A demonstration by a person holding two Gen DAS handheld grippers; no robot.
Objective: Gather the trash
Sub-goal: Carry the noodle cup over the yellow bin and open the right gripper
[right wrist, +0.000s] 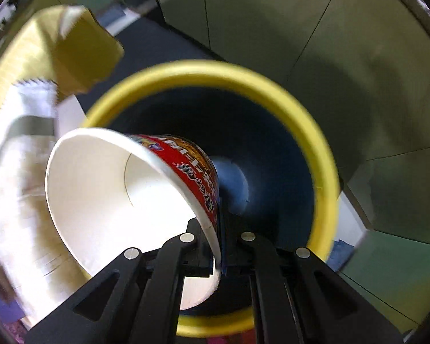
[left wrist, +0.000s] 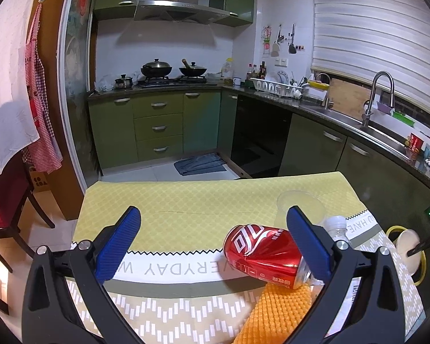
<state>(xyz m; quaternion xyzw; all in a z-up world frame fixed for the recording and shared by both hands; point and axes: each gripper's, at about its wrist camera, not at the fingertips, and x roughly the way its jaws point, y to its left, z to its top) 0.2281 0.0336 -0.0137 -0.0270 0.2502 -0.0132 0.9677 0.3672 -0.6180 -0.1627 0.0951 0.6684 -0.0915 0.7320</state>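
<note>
My left gripper (left wrist: 212, 229) is open above the table, its blue pads wide apart. A crushed red soda can (left wrist: 265, 253) lies on its side just inside the right pad. A clear plastic cup (left wrist: 301, 205) and a clear plastic bottle (left wrist: 336, 226) lie behind that pad. My right gripper (right wrist: 218, 229) is shut on the rim of a white paper noodle cup (right wrist: 114, 189) with a red printed outside. It holds the cup tilted over the mouth of a yellow-rimmed bin (right wrist: 321, 154) with a dark blue inside. The bin and cup also show in the left wrist view (left wrist: 410, 246).
The table wears a yellow patterned cloth (left wrist: 172, 200). An orange textured cloth (left wrist: 275, 312) lies by the can. Green kitchen cabinets (left wrist: 157, 126), a stove with pots and a sink counter (left wrist: 344, 117) stand beyond. A dark wooden chair (left wrist: 8, 206) stands at the left.
</note>
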